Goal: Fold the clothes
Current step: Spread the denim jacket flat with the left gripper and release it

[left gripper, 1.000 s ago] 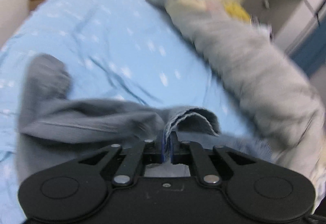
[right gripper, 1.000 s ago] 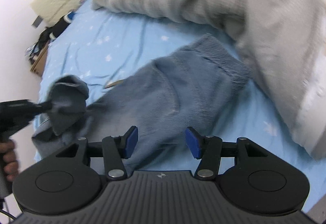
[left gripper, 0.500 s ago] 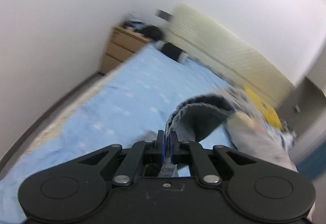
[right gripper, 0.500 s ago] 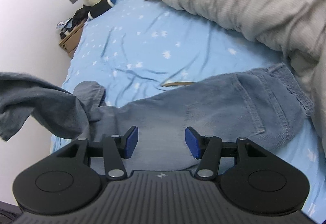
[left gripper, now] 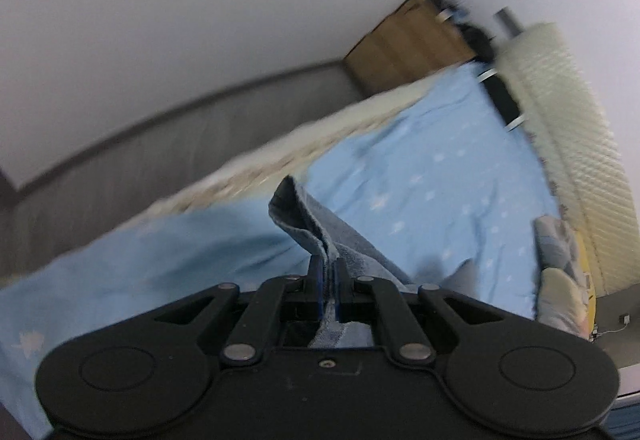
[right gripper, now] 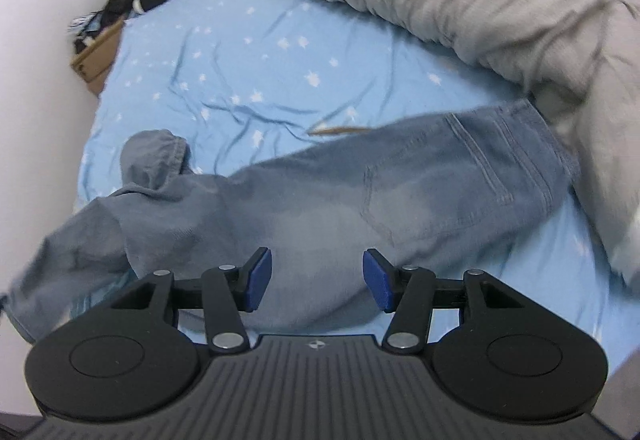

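A pair of faded blue jeans lies stretched across the light blue star-print bed sheet, waistband to the right, legs to the left. My left gripper is shut on a leg hem of the jeans, which sticks up between the pads. In the right wrist view that leg is pulled out past the bed's left edge. My right gripper is open and empty, hovering over the thigh area of the jeans.
A grey duvet is bunched along the right side of the bed, touching the jeans' waistband. A cream headboard, a wooden nightstand with dark clutter and a white wall border the bed. Grey floor lies beside it.
My left gripper has swung left and outward with the hem, pulling the leg straighter past the bed edge. The jeans now lie more stretched out. My right gripper has stayed open.
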`<state>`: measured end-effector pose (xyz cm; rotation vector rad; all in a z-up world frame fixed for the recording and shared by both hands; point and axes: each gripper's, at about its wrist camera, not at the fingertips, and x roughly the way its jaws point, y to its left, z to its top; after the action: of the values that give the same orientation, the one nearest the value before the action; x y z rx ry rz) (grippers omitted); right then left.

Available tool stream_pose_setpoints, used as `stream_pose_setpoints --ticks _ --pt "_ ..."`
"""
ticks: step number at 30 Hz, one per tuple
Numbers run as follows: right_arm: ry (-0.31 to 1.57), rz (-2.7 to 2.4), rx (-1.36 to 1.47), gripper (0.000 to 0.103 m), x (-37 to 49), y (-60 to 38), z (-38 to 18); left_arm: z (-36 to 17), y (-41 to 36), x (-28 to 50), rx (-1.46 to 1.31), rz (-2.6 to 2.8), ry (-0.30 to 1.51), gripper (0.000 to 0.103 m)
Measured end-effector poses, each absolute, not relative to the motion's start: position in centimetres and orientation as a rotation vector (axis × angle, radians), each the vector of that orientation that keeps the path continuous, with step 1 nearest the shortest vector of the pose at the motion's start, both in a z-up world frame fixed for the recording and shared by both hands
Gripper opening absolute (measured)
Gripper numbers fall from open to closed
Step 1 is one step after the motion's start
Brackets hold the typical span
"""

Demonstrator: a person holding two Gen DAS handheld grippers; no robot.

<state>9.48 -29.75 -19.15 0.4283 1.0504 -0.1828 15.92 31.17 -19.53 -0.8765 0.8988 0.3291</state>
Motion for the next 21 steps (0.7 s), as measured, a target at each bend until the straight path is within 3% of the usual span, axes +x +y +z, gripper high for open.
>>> stream_pose_setpoints --ticks 6,16,21 --pt "1.062 -0.282 0.47 0.055 8.7 -29.0 -18.6 -23.1 34.8 15.8 -1.031 0.323 0.989 0.008" --pt "1.01 -0.391 0.534 0.055 9.3 -32.0 -17.7 -21.8 32.4 14.8 -0.9 0.258 1.066 0.06" --pt "0.998 -0.415 0.542 0.062 10.3 -36.2 -18.3 -20.4 28.2 14.6 -0.781 0.218 1.1 0.066"
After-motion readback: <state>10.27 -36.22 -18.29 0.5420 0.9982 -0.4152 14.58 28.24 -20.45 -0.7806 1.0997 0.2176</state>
